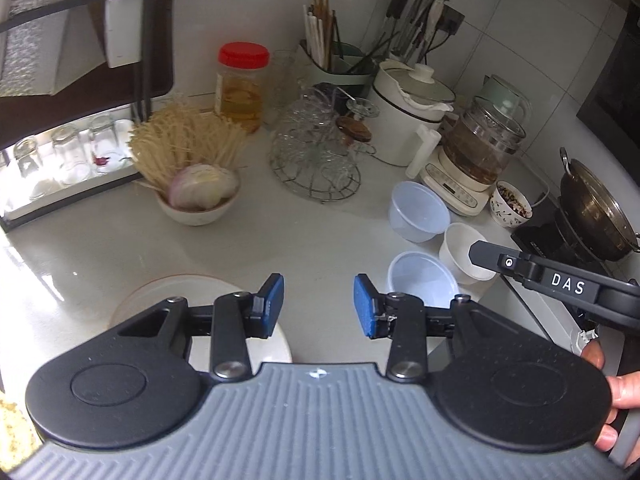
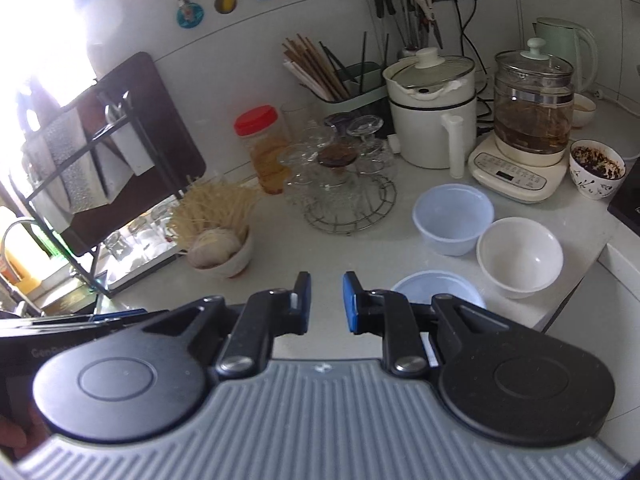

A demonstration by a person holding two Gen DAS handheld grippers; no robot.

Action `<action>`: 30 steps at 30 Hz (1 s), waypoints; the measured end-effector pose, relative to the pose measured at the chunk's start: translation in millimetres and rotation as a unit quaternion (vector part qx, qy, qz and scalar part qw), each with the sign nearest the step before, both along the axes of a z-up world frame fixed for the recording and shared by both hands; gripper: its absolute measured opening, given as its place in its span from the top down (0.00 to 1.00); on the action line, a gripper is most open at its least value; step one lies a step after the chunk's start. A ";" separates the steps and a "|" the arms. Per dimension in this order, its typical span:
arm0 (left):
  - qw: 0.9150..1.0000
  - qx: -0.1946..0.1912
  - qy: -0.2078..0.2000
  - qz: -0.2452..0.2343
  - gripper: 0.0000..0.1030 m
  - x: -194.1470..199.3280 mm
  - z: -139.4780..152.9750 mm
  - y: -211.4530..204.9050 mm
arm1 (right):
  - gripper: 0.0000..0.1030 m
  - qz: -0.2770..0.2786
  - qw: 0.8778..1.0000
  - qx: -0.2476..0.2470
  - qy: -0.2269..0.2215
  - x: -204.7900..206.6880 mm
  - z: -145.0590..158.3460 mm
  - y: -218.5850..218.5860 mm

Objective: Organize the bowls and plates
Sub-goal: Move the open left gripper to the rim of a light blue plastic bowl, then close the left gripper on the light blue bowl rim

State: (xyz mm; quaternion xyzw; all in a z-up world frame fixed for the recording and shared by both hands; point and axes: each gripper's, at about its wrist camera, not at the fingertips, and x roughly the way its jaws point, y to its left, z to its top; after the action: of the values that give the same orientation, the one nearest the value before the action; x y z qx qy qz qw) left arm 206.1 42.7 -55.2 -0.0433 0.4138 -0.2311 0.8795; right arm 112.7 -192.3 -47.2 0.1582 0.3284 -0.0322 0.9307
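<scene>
Notably, both jaws: stood apart with nothing between the blue pads.
Left gripper (image 1: 319,305): hovered over bare counter (image 1: 280,240), gripping nothing; a white plate (image 1: 160,292) lay just under its left finger.
Right gripper (image 2: 327,303): hung empty, jaws parted, just left of the near clear bowl (image 2: 432,286).
Task items: near clear bowl at the counter's front edge; white bowl (image 2: 520,256) just behind it to the right; far clear bowl (image 2: 454,218) beside that, near the kettle base (image 2: 516,176). All three looked empty.
Risk, edge: the near clear bowl sat close to the drop-off, so a sideways nudge from a finger would likely push it over.
Risk, grip: thin plastic walls would probably flex or slip under a hard pinch.
Risk, crowding: a wide swing could clip the glass rack (image 2: 344,184).
Patterned bowl (image 2: 598,170): held dark scraps.
Beige bowl (image 2: 224,252): held an onion and pale noodles.
Red-lidded jar (image 2: 262,148): held amber liquid.
Glass kettle (image 2: 534,116): held brown brew.
</scene>
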 end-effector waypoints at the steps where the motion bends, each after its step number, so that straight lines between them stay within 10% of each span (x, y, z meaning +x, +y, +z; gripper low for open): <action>1: 1.000 0.000 0.000 -0.002 0.57 1.2 -1.5 -7.4 | 0.80 -0.001 1.000 0.001 0.000 1.1 -1.4 -6.7; 30: 0.993 -0.001 0.119 -0.022 0.51 75.1 -109.4 -137.6 | 0.77 -0.036 0.989 0.106 0.100 33.8 -85.8 -160.4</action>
State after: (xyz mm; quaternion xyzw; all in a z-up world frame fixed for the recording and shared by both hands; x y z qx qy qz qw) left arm 281.2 -94.9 -164.6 -0.0619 0.5161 -0.2439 0.8188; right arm 146.5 -352.7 -133.0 0.2635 0.4152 -0.0459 0.8695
